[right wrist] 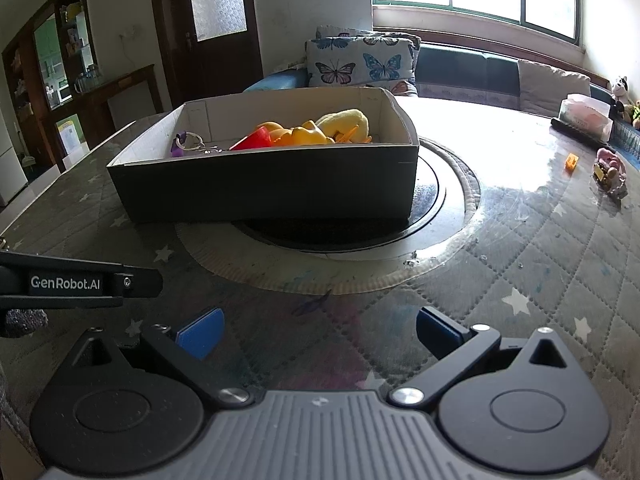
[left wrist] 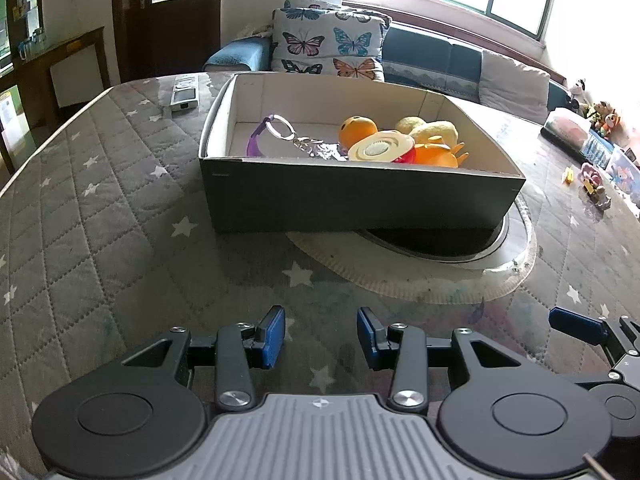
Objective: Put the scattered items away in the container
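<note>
- We see the box (left wrist: pixel 360 196) standing on the quilted table (left wrist: pixel 100 208), straight ahead of the left gripper (left wrist: pixel 321 338) and well apart from it; its near wall overhangs a round black plate (left wrist: pixel 440 246).
- Left gripper: jaws parted, nothing between the blue pads (left wrist: pixel 274 336); bare table cover shows in the gap.
- Right gripper (right wrist: pixel 318 334): jaws spread wide, also empty. From here the box (right wrist: pixel 264 188) sits ahead and slightly left.
- Inside the box we note a purple keyring (left wrist: pixel 266 134) at its left end, with an orange toy (left wrist: pixel 358 130), a yellow plush (left wrist: pixel 436 132) and a cream disc (left wrist: pixel 380 146) heaped toward the right.
- Outside the box, far to the right of both grippers: a small orange piece (right wrist: pixel 571 161) and a pink trinket (right wrist: pixel 610 174) lie on the table.
- A remote (left wrist: pixel 184 94) lies beyond the box's left corner.
- The left gripper's side shows at the left edge of the right wrist view.
</note>
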`<state>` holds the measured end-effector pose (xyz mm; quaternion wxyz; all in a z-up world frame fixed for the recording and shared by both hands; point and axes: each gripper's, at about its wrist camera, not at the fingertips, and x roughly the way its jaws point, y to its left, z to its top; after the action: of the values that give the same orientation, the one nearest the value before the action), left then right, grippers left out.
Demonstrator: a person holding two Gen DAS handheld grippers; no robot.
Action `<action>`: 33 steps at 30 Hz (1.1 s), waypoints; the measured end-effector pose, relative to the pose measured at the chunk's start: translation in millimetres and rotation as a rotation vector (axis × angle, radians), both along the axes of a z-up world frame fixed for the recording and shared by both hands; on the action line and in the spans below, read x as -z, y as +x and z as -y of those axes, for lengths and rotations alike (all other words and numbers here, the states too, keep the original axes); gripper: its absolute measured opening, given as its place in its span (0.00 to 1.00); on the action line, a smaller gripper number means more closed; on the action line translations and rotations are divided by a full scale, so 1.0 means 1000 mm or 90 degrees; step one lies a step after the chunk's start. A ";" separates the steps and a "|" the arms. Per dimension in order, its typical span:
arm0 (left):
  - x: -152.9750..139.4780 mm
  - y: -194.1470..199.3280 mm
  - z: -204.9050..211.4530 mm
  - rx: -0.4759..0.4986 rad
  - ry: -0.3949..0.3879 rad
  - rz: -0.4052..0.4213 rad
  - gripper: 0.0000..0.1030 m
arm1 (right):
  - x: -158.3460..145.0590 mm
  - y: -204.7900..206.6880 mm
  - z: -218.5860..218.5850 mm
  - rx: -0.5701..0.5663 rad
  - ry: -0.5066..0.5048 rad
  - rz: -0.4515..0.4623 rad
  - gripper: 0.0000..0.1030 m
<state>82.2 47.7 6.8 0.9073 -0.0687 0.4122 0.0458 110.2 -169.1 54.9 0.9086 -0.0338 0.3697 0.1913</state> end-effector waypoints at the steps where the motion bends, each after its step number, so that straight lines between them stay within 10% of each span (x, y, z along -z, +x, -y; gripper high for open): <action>1: 0.000 0.001 0.000 0.001 0.001 0.000 0.41 | 0.000 0.001 0.000 0.000 -0.001 -0.001 1.00; 33: 0.000 0.028 -0.006 0.012 0.037 0.002 0.41 | -0.001 0.034 -0.014 -0.010 -0.009 -0.013 1.00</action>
<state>110.6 53.6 7.1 0.9101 -0.0381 0.4096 0.0492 144.2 -154.9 56.3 0.9031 -0.0409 0.3798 0.1963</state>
